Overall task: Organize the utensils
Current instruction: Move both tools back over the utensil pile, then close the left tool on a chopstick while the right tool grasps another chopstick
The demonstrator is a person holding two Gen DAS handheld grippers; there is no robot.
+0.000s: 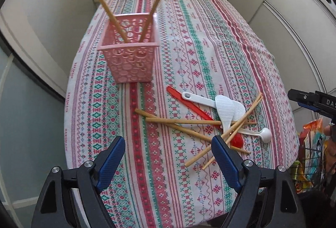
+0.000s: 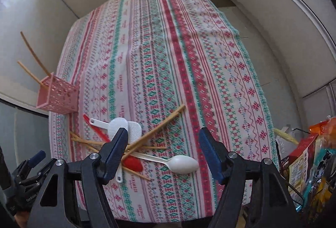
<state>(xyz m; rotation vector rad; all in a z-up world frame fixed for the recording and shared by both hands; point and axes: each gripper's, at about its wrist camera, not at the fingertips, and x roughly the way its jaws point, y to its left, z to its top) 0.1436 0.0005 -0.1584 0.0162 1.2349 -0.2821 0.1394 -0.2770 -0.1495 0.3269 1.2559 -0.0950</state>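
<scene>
Both the left claw (image 1: 168, 151) and right claw (image 2: 163, 142) hang apart, empty, above the utensil pile (image 1: 210, 121) (pink basket (image 1: 130, 60) at eleven o'clock) on the counter (image 1: 210, 39).

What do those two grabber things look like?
Both look alike. The left gripper and right gripper have black frames, silver bolts and dark blue ribbed pads. White lettering marks their black bodies.
</scene>
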